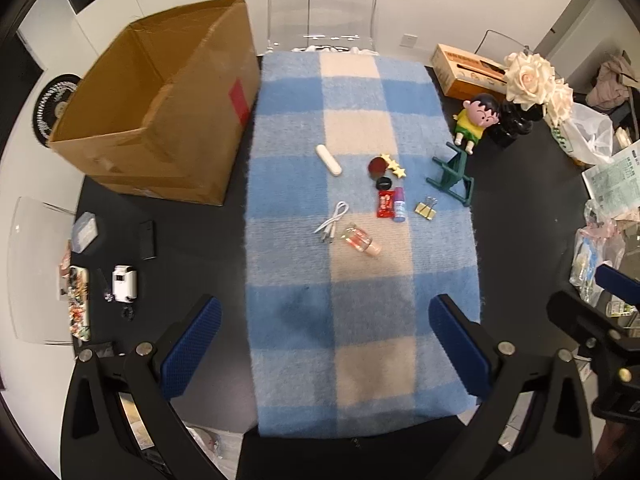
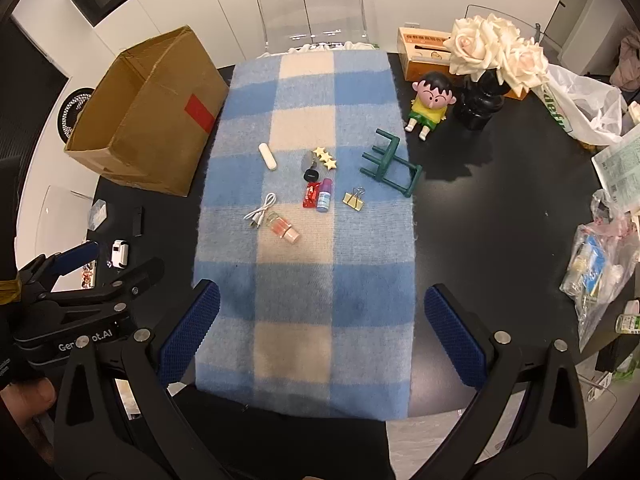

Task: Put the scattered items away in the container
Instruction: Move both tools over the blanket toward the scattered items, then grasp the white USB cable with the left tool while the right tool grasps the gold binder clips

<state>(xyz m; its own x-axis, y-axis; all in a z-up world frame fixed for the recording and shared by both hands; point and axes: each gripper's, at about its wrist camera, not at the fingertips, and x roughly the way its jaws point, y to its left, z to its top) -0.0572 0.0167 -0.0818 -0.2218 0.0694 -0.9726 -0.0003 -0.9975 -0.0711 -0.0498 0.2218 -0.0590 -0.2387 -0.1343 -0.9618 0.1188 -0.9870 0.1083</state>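
Observation:
An open cardboard box (image 1: 160, 112) (image 2: 148, 116) stands at the left of a blue checked blanket (image 1: 360, 300) (image 2: 304, 300). Scattered on the blanket are a white tube (image 1: 328, 160) (image 2: 268, 156), a white cable (image 1: 332, 222) (image 2: 260, 210), a small clear bottle (image 1: 360, 242) (image 2: 284, 230), a red packet (image 1: 385, 205) (image 2: 310, 195), a purple-capped bottle (image 1: 399, 204) (image 2: 325, 196), star clips (image 1: 394, 166) (image 2: 325, 158), a gold binder clip (image 1: 425, 208) (image 2: 354, 199) and a toppled green toy stool (image 1: 452, 174) (image 2: 390, 164). My left gripper (image 1: 324, 344) and right gripper (image 2: 320, 332) hover open and empty above the blanket's near end.
A cartoon doll (image 1: 474, 120) (image 2: 430, 104), a black vase of roses (image 1: 520, 100) (image 2: 484, 80) and an orange box (image 1: 464, 70) stand at the back right. Plastic bags (image 2: 600, 264) lie at the right. Small gadgets (image 1: 124, 282) lie on the black table at the left. A clear chair (image 1: 322, 8) is behind.

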